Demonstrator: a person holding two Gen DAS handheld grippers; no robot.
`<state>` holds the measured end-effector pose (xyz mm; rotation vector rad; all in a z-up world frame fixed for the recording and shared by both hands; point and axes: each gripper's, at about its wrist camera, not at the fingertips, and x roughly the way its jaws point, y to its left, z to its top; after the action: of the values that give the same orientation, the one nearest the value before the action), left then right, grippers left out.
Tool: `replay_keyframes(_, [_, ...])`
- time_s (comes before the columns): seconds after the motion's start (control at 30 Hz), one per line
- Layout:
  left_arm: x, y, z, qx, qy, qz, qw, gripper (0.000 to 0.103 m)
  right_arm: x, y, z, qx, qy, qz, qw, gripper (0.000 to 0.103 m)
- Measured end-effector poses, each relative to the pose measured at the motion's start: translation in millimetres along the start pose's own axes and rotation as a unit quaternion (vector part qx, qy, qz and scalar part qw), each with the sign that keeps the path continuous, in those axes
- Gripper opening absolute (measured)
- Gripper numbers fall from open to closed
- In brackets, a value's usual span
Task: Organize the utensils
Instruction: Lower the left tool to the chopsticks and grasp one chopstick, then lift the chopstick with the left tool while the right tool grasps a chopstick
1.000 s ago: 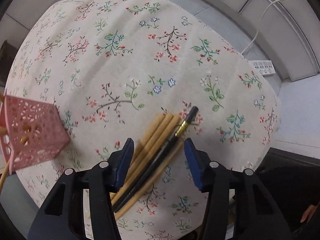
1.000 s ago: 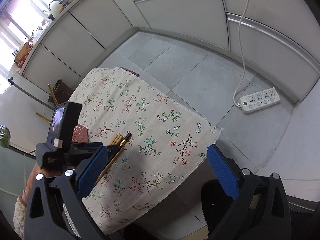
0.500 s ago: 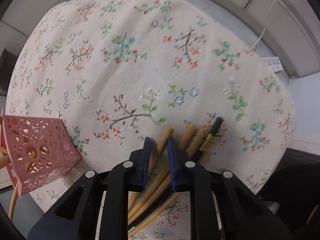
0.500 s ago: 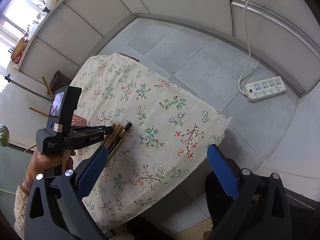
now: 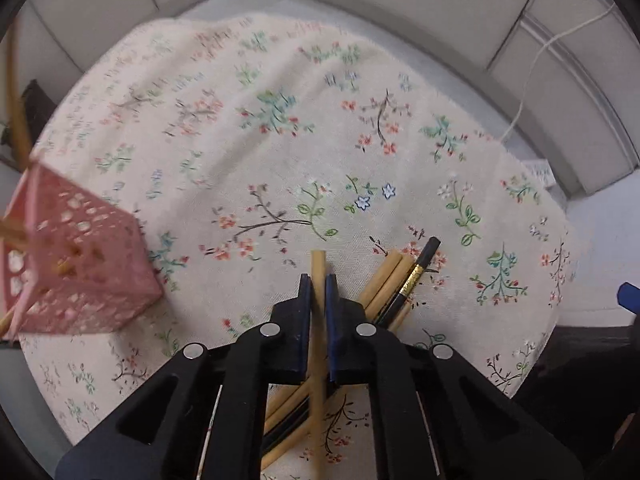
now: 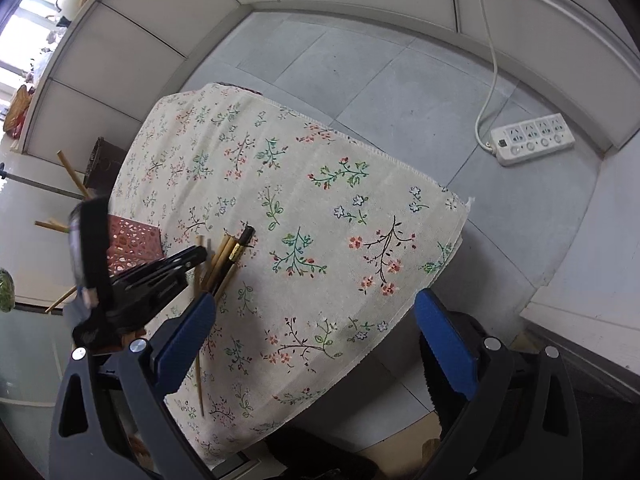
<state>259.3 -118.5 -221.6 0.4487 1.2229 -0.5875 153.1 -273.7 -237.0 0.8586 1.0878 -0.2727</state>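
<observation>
My left gripper [image 5: 318, 280] is shut on one wooden chopstick [image 5: 318, 264], which sticks out past the fingertips and is lifted off the floral tablecloth [image 5: 280, 152]. The other wooden chopsticks [image 5: 384, 280] and a black chopstick with a gold band [image 5: 416, 276] lie in a bundle just to its right. A pink perforated holder [image 5: 76, 268] with chopsticks in it stands at the left. In the right wrist view the left gripper [image 6: 198, 254] holds that chopstick [image 6: 197, 280] over the bundle [image 6: 230, 252], by the pink holder [image 6: 132, 244]. My right gripper [image 6: 316, 328] is open and empty above the table's near edge.
The small table drops off on all sides to a grey tiled floor [image 6: 400, 72]. A white power strip [image 6: 532, 138] with its cable lies on the floor at the right. White cabinets [image 6: 132, 40] run along the back.
My left gripper closed on one wooden chopstick from the bundle and lifted it away from the others, swinging it toward the left. The right gripper stayed open.
</observation>
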Motion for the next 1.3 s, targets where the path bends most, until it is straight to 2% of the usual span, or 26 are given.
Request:
replay_keyframes(0.1, [-31,4,-11,-0.014,-0.048,0.003,0.9988,0.006,11,9,2,0.005,0.003,-0.008,1.000,0.097])
replay_keyframes(0.23, [-95,7,-40,-0.033,-0.116,0.006,0.9926,0.006,33,28,10,0.028,0.039,0.019,0.999,0.097])
replay_keyframes(0.33, [-145,5,-70,-0.046,-0.170,0.009,0.9843,0.006,45,48,15,0.033,0.045,0.027,0.998,0.089])
replay_keyframes(0.37, [-161,5,-82,-0.051,-0.188,0.013,0.9807,0.006,49,54,16,0.029,0.045,0.020,0.998,0.079])
replay_keyframes(0.4, [-175,5,-94,-0.057,-0.205,0.019,0.9769,0.006,56,60,18,0.027,0.052,0.011,0.998,0.061])
replay_keyframes(0.43, [-186,5,-104,-0.064,-0.219,0.021,0.9733,0.006,68,65,20,0.032,0.074,0.000,0.997,0.052])
replay_keyframes(0.47, [-194,7,-110,-0.069,-0.229,0.021,0.9708,0.006,75,65,20,0.041,0.090,-0.006,0.995,0.035])
replay_keyframes(0.53, [-213,11,-127,-0.081,-0.257,0.019,0.9629,0.006,90,66,16,0.067,0.119,-0.002,0.991,0.030])
replay_keyframes(0.57, [-218,14,-132,-0.085,-0.266,0.016,0.9602,0.006,94,69,14,0.067,0.121,-0.004,0.990,0.028])
replay_keyframes(0.63, [-231,18,-141,-0.092,-0.287,0.010,0.9535,0.006,99,75,11,0.062,0.122,-0.008,0.991,0.028])
replay_keyframes(0.83, [-251,24,-159,-0.099,-0.322,0.006,0.9415,0.006,119,83,10,0.079,0.135,-0.034,0.987,0.028])
replay_keyframes(0.97, [-255,32,-165,-0.108,-0.332,0.003,0.9373,0.006,124,86,15,0.083,0.131,-0.049,0.987,0.028])
replay_keyframes(1.1, [-261,40,-170,-0.118,-0.341,-0.005,0.9328,0.006,127,101,17,0.052,0.131,-0.090,0.986,0.028])
replay_keyframes(1.17, [-263,43,-171,-0.124,-0.342,-0.007,0.9314,0.006,129,111,15,0.026,0.128,-0.109,0.985,0.032])
replay_keyframes(1.3, [-266,46,-173,-0.129,-0.349,-0.006,0.9284,0.006,135,122,16,0.020,0.131,-0.127,0.983,0.041])
